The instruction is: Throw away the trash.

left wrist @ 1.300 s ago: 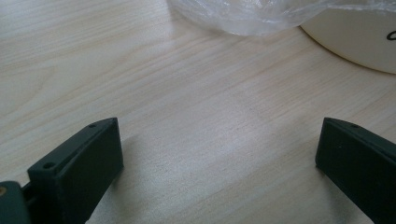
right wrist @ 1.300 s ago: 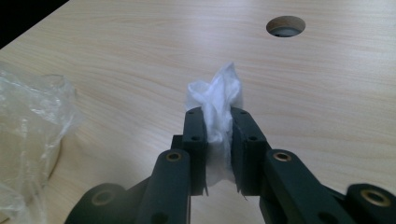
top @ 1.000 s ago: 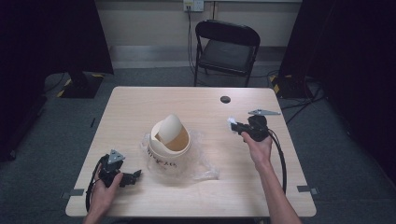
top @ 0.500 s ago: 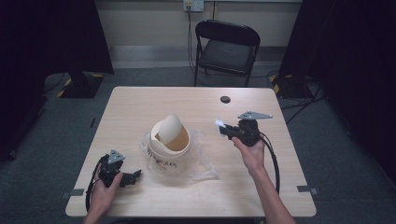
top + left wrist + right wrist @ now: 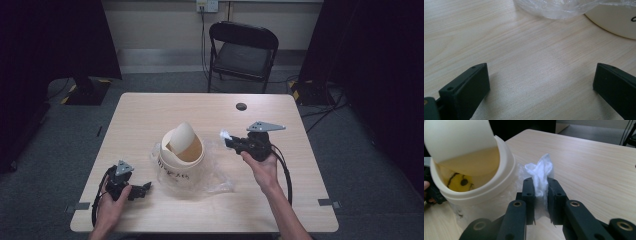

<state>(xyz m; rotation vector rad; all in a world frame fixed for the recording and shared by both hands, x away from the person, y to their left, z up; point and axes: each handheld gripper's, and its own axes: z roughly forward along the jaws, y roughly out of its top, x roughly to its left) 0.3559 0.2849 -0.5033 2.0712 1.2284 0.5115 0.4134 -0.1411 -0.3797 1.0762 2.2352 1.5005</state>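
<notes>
A cream bin point(image 5: 182, 150) with a swing lid point(image 5: 459, 140) tipped open stands mid-table on a clear plastic bag point(image 5: 220, 177). Something yellow with black marks point(image 5: 459, 182) lies inside it. My right gripper point(image 5: 228, 141) hovers just right of the bin's rim, shut on a crumpled white wad point(image 5: 224, 134). In the right gripper view the wad point(image 5: 540, 170) sticks up between the jaws of the right gripper point(image 5: 541, 185), beside the bin point(image 5: 481, 182). My left gripper point(image 5: 145, 189) rests open on the table at the front left, nothing between its jaws. In its own view the left gripper point(image 5: 540, 72) faces the bin point(image 5: 614, 22).
The wooden table point(image 5: 150, 115) has a small black round object point(image 5: 241, 106) near its far edge. A black folding chair point(image 5: 242, 50) stands behind the table. Crinkled plastic point(image 5: 564, 7) spreads from the bin's base toward the left gripper.
My right gripper has carried the white wad leftward and a little up, from the table's right side to the bin's rim. The left gripper has stayed put.
</notes>
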